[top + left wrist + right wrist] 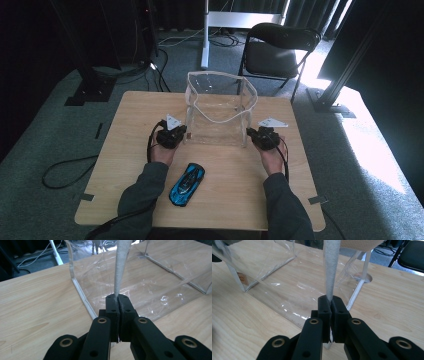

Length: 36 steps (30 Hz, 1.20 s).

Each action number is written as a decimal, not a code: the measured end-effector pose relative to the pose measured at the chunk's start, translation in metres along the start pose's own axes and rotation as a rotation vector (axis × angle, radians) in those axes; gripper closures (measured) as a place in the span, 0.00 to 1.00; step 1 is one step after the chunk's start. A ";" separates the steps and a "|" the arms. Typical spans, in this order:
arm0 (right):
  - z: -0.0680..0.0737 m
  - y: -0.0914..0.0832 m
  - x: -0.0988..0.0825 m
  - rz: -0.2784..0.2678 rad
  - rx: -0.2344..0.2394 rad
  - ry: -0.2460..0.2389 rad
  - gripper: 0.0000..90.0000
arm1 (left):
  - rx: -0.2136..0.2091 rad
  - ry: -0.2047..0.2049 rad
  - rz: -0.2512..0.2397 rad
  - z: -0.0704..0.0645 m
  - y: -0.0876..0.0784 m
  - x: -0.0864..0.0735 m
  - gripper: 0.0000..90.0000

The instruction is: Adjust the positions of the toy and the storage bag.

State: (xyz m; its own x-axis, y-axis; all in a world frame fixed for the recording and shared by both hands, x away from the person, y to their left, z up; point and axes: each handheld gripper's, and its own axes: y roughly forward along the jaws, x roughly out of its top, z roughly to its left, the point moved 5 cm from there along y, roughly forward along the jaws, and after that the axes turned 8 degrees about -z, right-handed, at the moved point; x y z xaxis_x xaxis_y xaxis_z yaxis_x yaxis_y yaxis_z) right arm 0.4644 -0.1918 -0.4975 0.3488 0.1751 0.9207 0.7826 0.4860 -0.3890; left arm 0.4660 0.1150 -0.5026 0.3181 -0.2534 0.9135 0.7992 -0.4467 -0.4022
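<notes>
From the high view the clear plastic bag (219, 110) stands upright and open-topped at the bench's (125, 150) middle with a blue toy car (187, 184) lying outside it, pointing away up-right, while each gripper view shows left tongs (117, 298) and right tongs (330, 301) clamped on a white edge strip (121, 265).

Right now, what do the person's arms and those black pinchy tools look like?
Both arms wear dark grey long sleeves. The black left gripper and black right gripper each carry a grey three-cornered plate on top and trail a black cable. Close up, their chunky black jaws have brass-ringed screw holes.
</notes>
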 end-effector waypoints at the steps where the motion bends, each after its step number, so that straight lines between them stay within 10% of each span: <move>1: 0.001 -0.002 -0.001 -0.001 0.000 0.000 0.97 | -0.001 0.004 0.000 -0.001 -0.001 0.000 0.99; 24: 0.012 -0.021 -0.012 -0.018 0.046 0.005 0.97 | -0.029 0.031 0.051 -0.006 -0.023 -0.018 0.99; 32: 0.016 -0.024 -0.014 -0.018 0.061 0.001 0.94 | -0.099 0.073 0.128 -0.019 -0.032 -0.033 0.77; 36: 0.018 -0.027 -0.018 0.020 0.053 -0.020 0.71 | -0.129 0.063 0.185 -0.023 -0.041 -0.049 0.68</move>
State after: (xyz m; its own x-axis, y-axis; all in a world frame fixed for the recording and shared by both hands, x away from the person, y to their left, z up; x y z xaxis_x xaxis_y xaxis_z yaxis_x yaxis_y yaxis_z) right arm 0.4277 -0.1921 -0.5030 0.3538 0.2018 0.9133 0.7470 0.5266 -0.4058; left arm 0.4057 0.1256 -0.5319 0.4173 -0.3929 0.8195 0.6568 -0.4928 -0.5707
